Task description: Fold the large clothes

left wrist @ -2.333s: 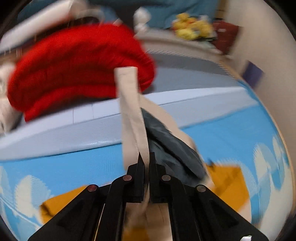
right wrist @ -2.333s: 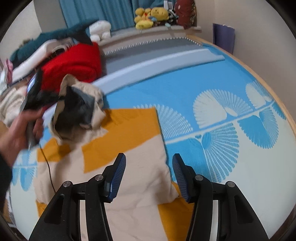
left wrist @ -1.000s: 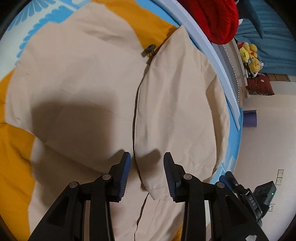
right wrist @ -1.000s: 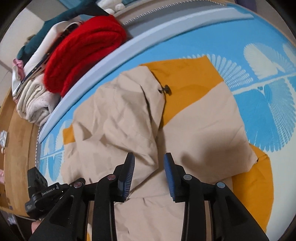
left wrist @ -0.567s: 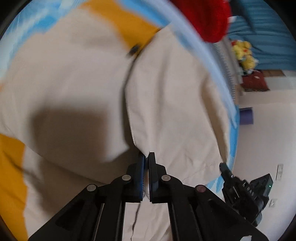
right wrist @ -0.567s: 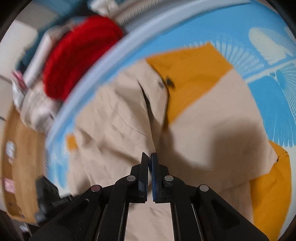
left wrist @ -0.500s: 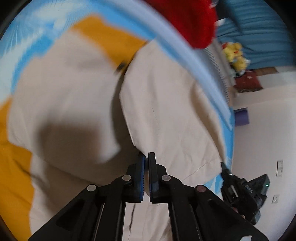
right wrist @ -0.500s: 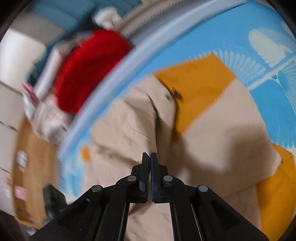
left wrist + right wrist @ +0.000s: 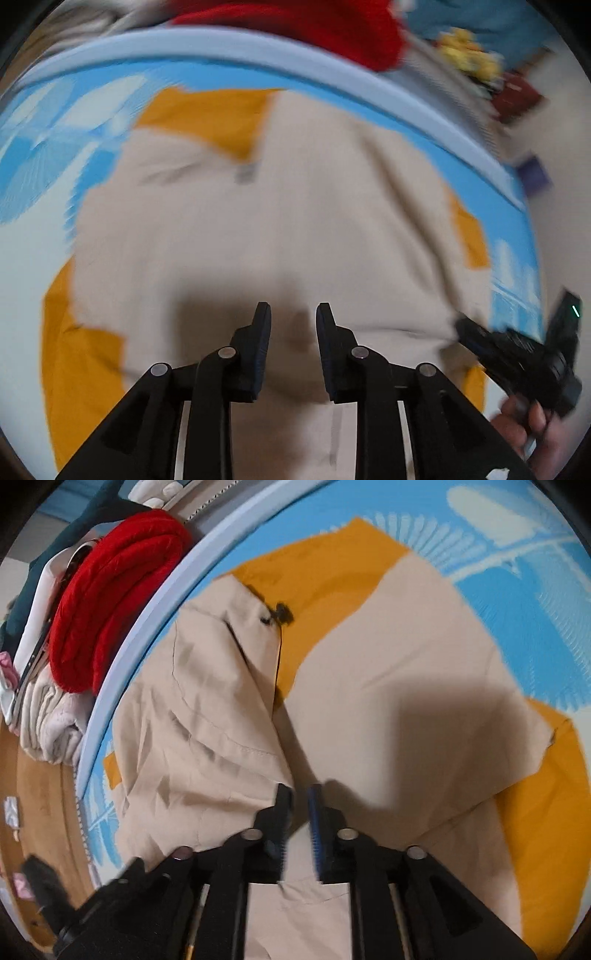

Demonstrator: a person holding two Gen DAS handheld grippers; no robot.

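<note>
Blue bed (image 9: 173, 79) fills the left view, the jacket (image 9: 280, 229) spread mid-bed; the left tool (image 9: 292, 325), jaws just parted, holds nothing. Right view: the right tool (image 9: 298, 805), jaws just parted, straddles the jacket's folded edge (image 9: 258, 753) unpinched. Best pinch both layers squarely before lifting.

A beige-and-orange jacket (image 9: 388, 686) lies flat on the blue patterned bed (image 9: 535, 602) — one beige flap (image 9: 207, 716) folded over its middle, creased.
</note>
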